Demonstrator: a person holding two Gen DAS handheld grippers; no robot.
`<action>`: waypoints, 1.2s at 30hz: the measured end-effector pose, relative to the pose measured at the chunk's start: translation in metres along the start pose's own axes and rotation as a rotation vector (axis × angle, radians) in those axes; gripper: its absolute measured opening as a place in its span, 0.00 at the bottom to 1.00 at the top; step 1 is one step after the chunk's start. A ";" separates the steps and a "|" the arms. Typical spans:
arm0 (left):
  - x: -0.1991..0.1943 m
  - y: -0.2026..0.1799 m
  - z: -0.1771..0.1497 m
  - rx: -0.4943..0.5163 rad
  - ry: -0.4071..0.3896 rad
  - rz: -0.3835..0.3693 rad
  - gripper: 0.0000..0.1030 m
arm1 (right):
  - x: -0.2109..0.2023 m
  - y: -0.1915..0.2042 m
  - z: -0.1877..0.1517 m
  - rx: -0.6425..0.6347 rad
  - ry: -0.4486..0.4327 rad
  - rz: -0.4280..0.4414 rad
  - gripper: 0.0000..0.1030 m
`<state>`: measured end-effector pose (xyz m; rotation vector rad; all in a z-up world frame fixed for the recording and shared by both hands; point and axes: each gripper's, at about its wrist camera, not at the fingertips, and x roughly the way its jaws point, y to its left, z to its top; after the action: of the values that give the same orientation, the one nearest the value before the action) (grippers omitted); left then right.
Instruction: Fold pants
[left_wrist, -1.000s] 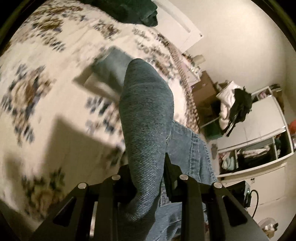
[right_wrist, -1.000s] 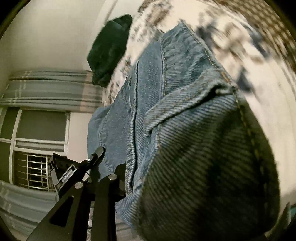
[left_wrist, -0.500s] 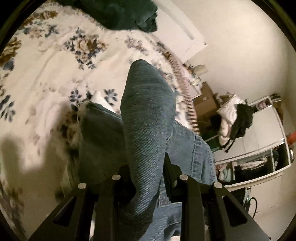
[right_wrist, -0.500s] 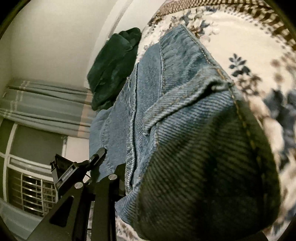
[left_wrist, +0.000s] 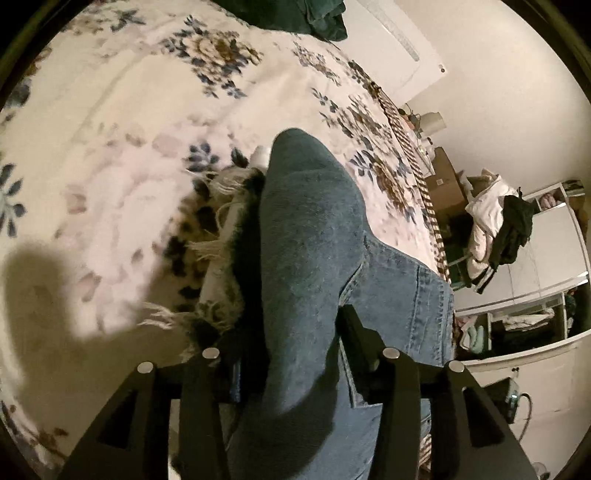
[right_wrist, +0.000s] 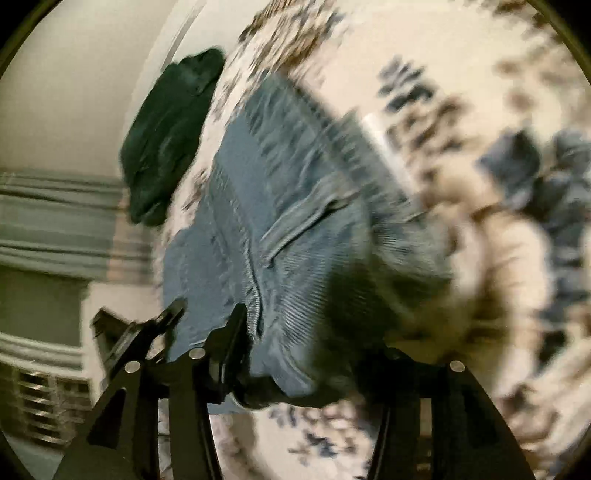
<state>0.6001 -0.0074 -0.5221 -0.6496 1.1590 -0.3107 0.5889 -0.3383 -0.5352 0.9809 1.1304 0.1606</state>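
The pants are blue jeans (left_wrist: 310, 258) over a floral bedspread (left_wrist: 122, 155). My left gripper (left_wrist: 291, 354) is shut on a thick fold of the denim, which rises between the fingers. A frayed leg hem (left_wrist: 229, 206) lies on the bed just left of the fold. In the blurred right wrist view my right gripper (right_wrist: 306, 354) is shut on the jeans (right_wrist: 280, 206), which stretch away across the bedspread (right_wrist: 480, 258). The other gripper (right_wrist: 133, 332) shows at the lower left, holding the same edge.
A dark green garment (right_wrist: 170, 133) lies at the far end of the bed, also in the left wrist view (left_wrist: 306, 18). Beside the bed are a cardboard box (left_wrist: 443, 184), a clothes pile (left_wrist: 495, 221) and white shelves (left_wrist: 535, 302). A window with curtains (right_wrist: 48, 221) is at the left.
Both grippers have carried the held denim down and forward toward the bed. The leg end with its frayed hem has come close under the fold. The right wrist view is now motion-blurred.
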 end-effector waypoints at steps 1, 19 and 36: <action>-0.001 0.000 0.003 -0.002 -0.006 0.013 0.41 | -0.007 -0.007 -0.002 -0.012 -0.013 -0.023 0.51; -0.055 -0.123 -0.070 0.330 -0.062 0.409 0.88 | -0.064 0.100 -0.041 -0.490 -0.151 -0.649 1.00; -0.240 -0.263 -0.170 0.462 -0.250 0.513 0.89 | -0.322 0.197 -0.147 -0.565 -0.338 -0.633 1.00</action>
<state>0.3771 -0.1345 -0.2221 0.0250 0.9288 -0.0487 0.3895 -0.3188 -0.1831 0.1156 0.9533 -0.1882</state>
